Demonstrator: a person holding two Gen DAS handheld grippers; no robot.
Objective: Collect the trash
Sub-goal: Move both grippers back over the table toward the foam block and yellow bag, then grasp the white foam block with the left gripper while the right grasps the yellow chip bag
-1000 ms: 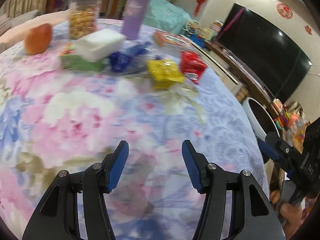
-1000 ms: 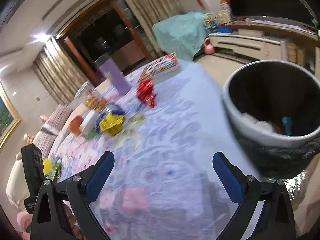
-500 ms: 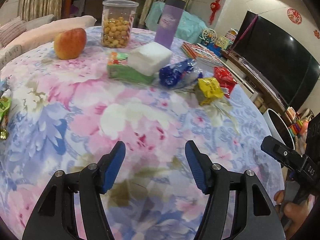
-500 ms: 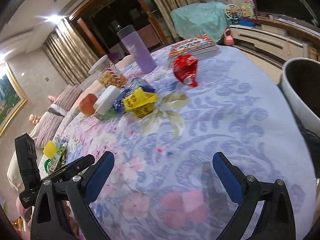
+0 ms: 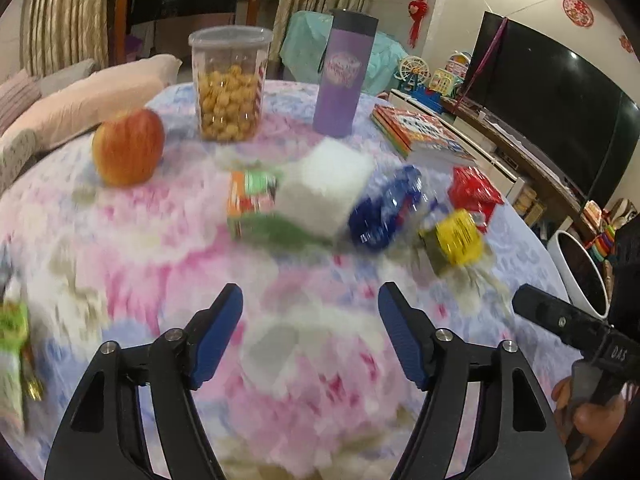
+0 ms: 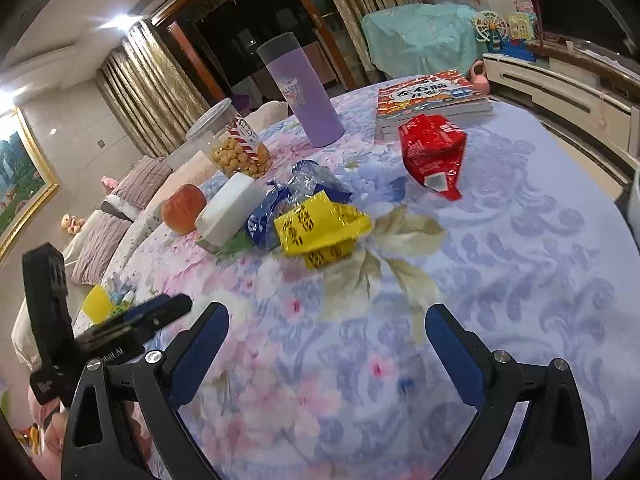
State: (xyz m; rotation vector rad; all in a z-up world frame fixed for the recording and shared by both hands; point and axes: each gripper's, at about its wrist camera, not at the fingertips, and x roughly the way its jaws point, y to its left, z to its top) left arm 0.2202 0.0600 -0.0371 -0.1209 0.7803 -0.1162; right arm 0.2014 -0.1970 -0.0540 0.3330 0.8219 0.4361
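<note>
Motion blur smears the left wrist view's floral tablecloth (image 5: 132, 248), so the green-and-orange packet (image 5: 256, 208) under the white block (image 5: 326, 186) cannot be read; the green wrapper (image 5: 12, 344) is cut by the left edge; the white bin (image 6: 635, 204) is clipped at the right edge.

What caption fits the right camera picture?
Open right gripper over flowery table, facing yellow wrapper and red wrapper.
</note>
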